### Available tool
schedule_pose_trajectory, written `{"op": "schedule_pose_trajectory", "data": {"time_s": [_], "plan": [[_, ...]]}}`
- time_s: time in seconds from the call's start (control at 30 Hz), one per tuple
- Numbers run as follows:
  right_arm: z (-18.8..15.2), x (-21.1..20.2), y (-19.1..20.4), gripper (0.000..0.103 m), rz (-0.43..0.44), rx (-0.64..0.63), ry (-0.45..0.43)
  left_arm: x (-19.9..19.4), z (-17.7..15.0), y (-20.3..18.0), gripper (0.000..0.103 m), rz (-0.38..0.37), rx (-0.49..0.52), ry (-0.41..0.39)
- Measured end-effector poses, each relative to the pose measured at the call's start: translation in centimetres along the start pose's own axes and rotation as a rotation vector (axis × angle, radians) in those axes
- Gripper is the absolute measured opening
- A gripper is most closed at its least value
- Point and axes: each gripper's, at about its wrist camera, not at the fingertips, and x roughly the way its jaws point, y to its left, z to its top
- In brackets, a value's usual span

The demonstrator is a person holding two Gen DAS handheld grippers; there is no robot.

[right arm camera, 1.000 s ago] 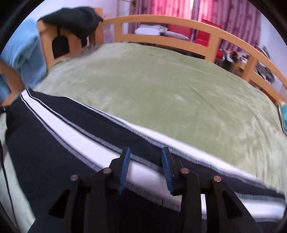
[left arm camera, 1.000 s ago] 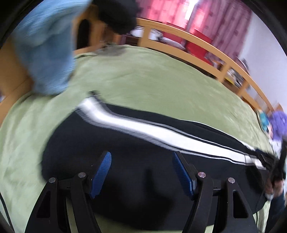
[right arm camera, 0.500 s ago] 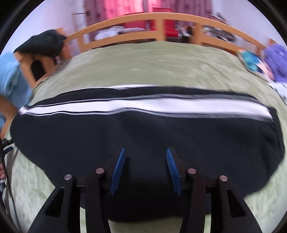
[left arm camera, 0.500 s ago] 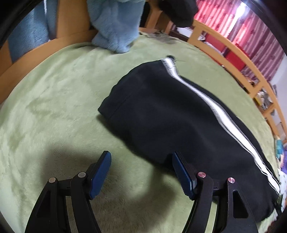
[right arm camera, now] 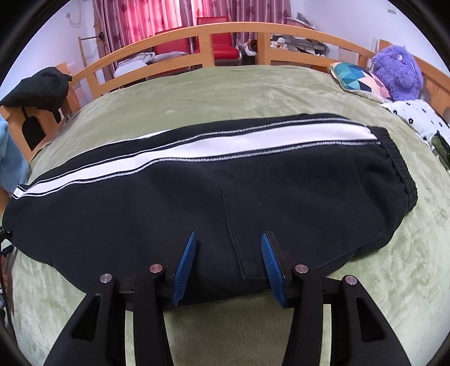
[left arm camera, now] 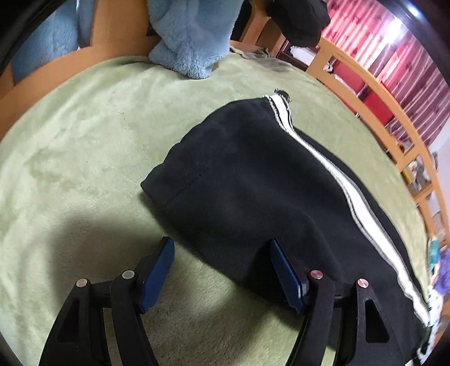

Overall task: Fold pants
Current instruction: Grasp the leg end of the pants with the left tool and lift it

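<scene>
Your right tool (right arm camera: 227, 261) has just widened its jaws and swung back to the near edge of the pants (right arm camera: 225, 197); nothing gripped. Left tool (left arm camera: 219, 270) gapes empty at the cuff end. Black fleece, white side stripe, lying halved lengthwise on the plush green bed (left arm camera: 84, 140); cross-fold next.

I'm seeing soft daylight glowing through the red curtains (right arm camera: 157, 22), slightly overexposed. The left tool (left arm camera: 219, 270) is casting a broad shadow on the green blanket (left arm camera: 70, 146). Fisheye bending is curving the bed rail (right arm camera: 197, 33); the left view's right edge is perhaps motion-blurred.
</scene>
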Motion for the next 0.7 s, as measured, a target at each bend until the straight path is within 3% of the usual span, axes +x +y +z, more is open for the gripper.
{"op": "schedule_pose_trajectory", "data": {"time_s": [0.13,0.23,0.33,0.4,0.43,0.47,0.5,0.53,0.6,0.7], "plan": [[-0.2,-0.5,-0.3,0.048,0.018,0.029,-0.011,0.7,0.6,0.7,0.069,-0.063,-0.026,-0.003],[-0.2,-0.7,-0.5,0.048,0.031,0.04,-0.011,0.9,1.1,1.8,0.069,-0.149,-0.128,-0.027],[-0.4,-0.8,-0.3,0.048,0.033,0.039,-0.008,1.8,1.6,2.5,0.067,-0.179,-0.201,-0.016],[-0.6,-1.0,-0.1,0.048,0.041,0.04,-0.011,2.0,1.7,1.9,0.061,-0.148,-0.186,-0.024],[-0.8,-1.0,0.0,0.049,0.042,0.04,-0.012,1.9,1.8,1.7,0.052,-0.144,-0.176,-0.03],[-0.9,-1.0,0.1,0.05,0.04,0.037,-0.013,1.6,1.8,1.7,0.035,-0.148,-0.161,-0.035],[-1.0,-1.0,0.1,0.05,0.039,0.034,-0.014,1.2,2.0,2.0,0.029,-0.156,-0.163,-0.039],[-1.0,-1.0,0.1,0.05,0.037,0.03,-0.013,0.4,2.2,2.6,0.024,-0.215,-0.189,-0.05],[-1.1,-1.2,0.1,0.05,0.041,0.026,-0.012,-0.8,2.7,3.2,0.021,-0.307,-0.214,-0.052],[-1.1,-1.4,-0.1,0.05,0.049,0.033,-0.011,-1.8,3.0,2.5,0.021,-0.304,-0.172,-0.046]]}}
